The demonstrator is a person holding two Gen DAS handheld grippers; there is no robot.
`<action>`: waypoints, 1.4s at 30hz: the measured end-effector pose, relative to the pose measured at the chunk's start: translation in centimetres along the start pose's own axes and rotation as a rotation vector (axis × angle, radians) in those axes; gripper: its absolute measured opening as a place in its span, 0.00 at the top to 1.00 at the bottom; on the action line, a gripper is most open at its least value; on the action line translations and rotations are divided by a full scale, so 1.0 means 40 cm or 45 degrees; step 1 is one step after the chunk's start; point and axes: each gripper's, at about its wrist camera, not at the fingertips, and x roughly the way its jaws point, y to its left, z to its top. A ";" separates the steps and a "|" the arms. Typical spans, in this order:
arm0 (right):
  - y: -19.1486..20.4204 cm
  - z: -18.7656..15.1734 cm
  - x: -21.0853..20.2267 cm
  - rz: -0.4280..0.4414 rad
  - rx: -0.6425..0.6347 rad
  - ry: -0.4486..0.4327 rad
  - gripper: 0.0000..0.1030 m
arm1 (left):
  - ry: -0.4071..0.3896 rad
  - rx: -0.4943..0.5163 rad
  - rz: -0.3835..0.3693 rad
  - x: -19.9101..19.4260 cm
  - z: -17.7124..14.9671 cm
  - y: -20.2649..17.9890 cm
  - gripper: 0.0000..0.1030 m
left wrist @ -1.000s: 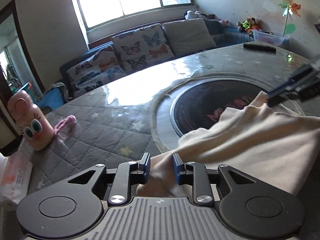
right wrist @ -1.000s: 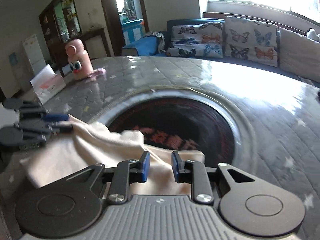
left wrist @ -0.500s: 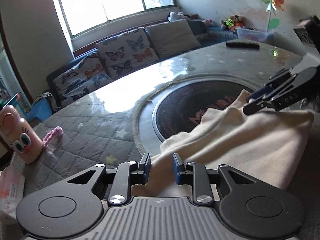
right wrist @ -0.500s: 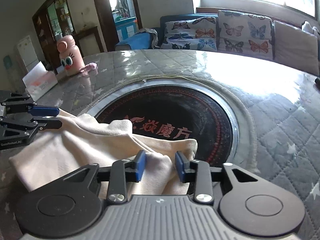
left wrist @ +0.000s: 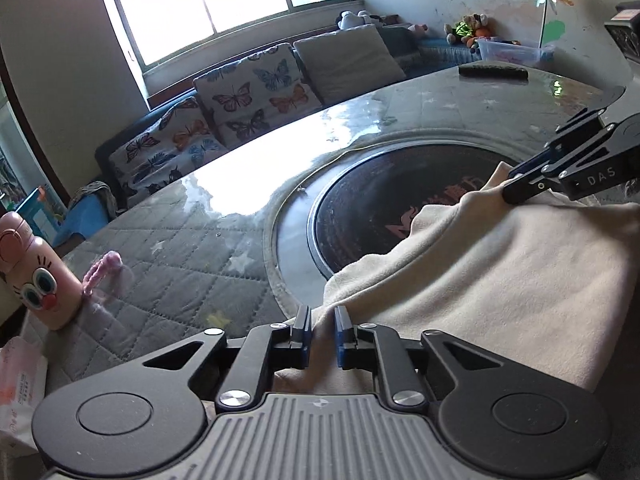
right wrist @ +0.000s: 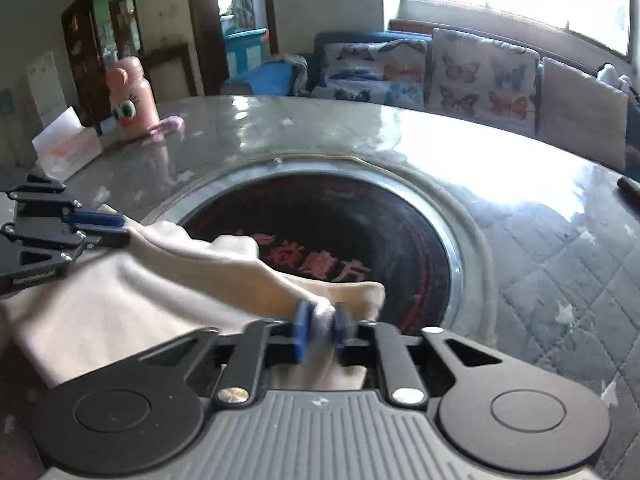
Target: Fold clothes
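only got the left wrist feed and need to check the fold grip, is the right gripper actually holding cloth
Observer: Yes. In the right wrist view the right gripper has a bunch of the cream garment pinched between its blue pads.
Operator: where's that corner sitting
Observer: Over the near rim of the dark round inset in the table.
Operator: anything on the table past my frame's right edge
Observer: A dark slim object lies at the far right; I cannot tell what it is.
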 end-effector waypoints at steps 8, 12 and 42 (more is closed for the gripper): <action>0.061 0.045 -0.007 0.135 -0.066 -0.031 0.80 | -0.023 -0.011 -0.020 -0.013 0.032 -0.001 0.85; 0.089 0.055 0.045 0.163 -0.092 0.014 0.80 | -0.033 0.003 -0.042 -0.024 0.039 -0.011 0.85; 0.157 0.043 -0.006 0.192 -0.204 0.003 0.78 | -0.045 -0.054 -0.072 -0.067 0.032 -0.018 0.84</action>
